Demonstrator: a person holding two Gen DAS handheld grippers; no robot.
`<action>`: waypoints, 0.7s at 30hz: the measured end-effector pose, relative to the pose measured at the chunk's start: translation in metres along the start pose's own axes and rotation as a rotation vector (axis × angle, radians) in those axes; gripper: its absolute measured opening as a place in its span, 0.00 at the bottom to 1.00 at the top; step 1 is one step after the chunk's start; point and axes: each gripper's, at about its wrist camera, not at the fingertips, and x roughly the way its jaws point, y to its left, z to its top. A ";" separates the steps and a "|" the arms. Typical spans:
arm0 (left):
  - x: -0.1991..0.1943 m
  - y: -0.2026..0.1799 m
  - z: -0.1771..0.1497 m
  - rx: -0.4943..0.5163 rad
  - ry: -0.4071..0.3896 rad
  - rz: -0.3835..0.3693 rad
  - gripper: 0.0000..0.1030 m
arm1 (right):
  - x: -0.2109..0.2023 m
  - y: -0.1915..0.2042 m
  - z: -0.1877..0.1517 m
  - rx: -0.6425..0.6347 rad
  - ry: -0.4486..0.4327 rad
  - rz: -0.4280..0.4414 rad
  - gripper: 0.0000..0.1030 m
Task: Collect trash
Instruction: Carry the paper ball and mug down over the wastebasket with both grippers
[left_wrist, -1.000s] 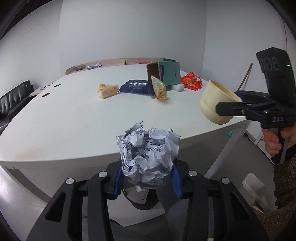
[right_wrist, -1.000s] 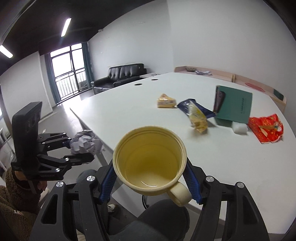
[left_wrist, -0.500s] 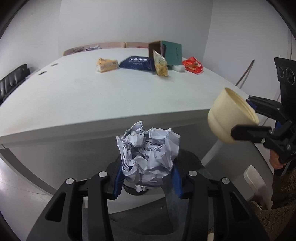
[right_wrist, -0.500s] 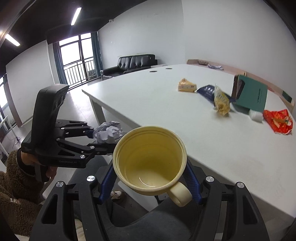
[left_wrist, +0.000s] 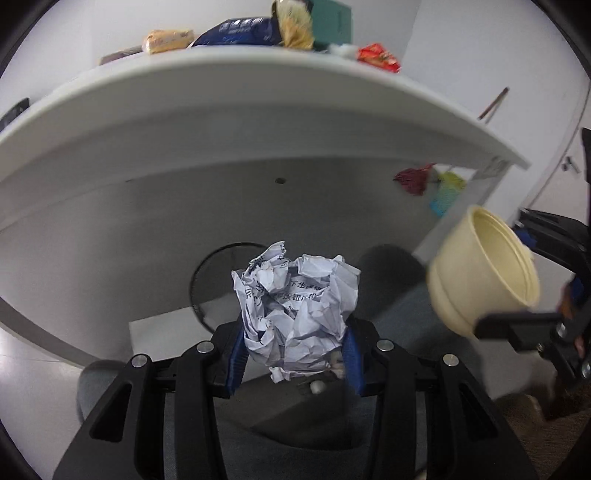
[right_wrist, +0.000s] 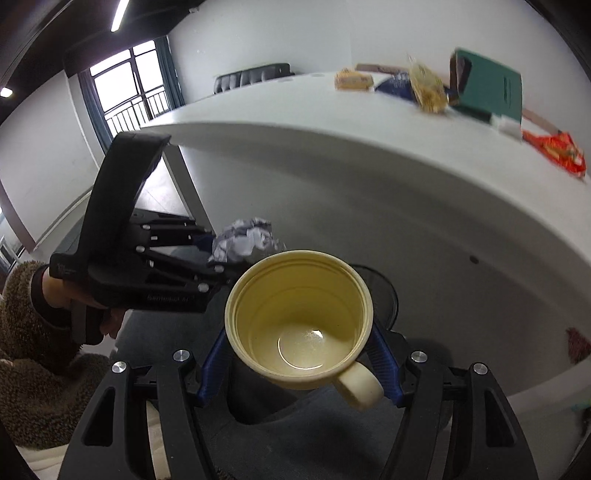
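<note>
The left gripper (left_wrist: 295, 354) is pinching a crumpled ball of printed paper (left_wrist: 295, 314) between its blue pads, and the right gripper (right_wrist: 299, 365) is clamping a cream plastic cup with a handle (right_wrist: 299, 325) by its sides; the cup looks empty apart from a wet sheen at the bottom. Both loads are hanging below the edge of the white table (left_wrist: 229, 122), above a dark round bin opening (left_wrist: 218, 266) that is showing under the table, so two pieces seem collected but not yet dropped. Plenty is waiting on the tabletop: a yellow snack pack (right_wrist: 352, 80), a dark blue wrapper (left_wrist: 240, 31), a clear bag of snacks (right_wrist: 428, 88), a red wrapper (right_wrist: 554, 151), beside a green booklet (right_wrist: 491, 86).
</note>
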 end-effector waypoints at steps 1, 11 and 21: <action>0.009 0.000 -0.002 0.006 0.010 0.014 0.42 | 0.005 -0.004 -0.004 0.006 0.008 -0.014 0.66; 0.078 0.012 -0.009 -0.039 0.161 0.013 0.42 | 0.073 -0.043 -0.030 0.115 0.157 0.018 0.66; 0.135 0.030 -0.005 -0.053 0.288 0.019 0.43 | 0.147 -0.053 -0.020 0.079 0.274 0.008 0.67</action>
